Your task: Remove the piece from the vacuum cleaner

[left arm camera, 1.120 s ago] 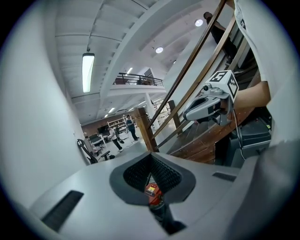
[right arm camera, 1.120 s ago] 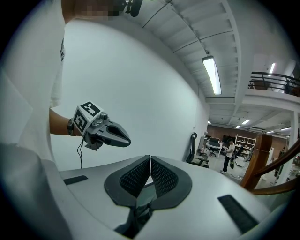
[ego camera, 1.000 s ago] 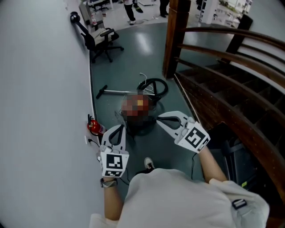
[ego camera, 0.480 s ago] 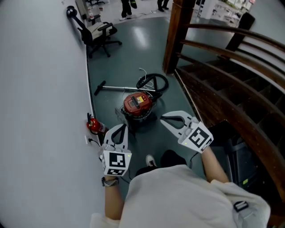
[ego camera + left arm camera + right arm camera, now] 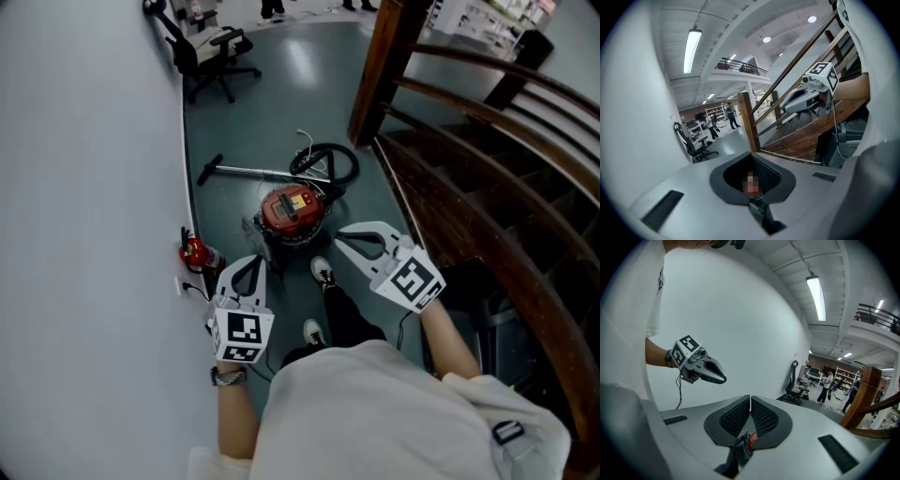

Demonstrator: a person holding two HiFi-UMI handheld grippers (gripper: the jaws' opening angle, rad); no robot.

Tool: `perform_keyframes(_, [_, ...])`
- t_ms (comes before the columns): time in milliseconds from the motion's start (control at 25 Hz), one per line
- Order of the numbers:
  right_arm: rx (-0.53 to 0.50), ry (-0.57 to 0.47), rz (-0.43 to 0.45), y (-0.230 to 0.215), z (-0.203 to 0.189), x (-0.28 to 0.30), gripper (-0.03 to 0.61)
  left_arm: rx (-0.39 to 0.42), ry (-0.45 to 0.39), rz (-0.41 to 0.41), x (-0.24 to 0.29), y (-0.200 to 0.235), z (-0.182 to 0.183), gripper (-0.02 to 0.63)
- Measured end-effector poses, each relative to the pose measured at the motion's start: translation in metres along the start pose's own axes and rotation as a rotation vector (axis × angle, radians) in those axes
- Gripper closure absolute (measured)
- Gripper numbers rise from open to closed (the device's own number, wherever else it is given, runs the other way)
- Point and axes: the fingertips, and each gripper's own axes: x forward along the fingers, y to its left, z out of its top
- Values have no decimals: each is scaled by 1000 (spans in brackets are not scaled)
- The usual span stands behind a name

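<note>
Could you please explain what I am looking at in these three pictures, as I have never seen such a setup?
A person holds a two-jaw tool in each hand: the left gripper and the right gripper. One picture looks down from a camera on the person's head; the other two come from cameras riding on the grippers. On the floor sits a red vacuum cleaner with its hose and wand. Both grippers are shut and hold nothing.

Open floor (image 5: 281, 94) beyond vacuum cleaner (image 5: 292, 214); wall (image 5: 94, 187) close left, staircase (image 5: 487, 206) close right.
</note>
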Motion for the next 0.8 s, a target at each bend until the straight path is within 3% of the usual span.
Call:
perform_keyframes(440, [43,38,72,-46,-31,63,548,-73,71,3,57,28,-34,615])
perform_keyframes(640, [94,64,45,-80,-54,99,548,-74,120,19,88,48,-46,615])
perform_keyframes(800, [70,108,112,-93,-71,134,548,-79,167,52,114,67,-58,615])
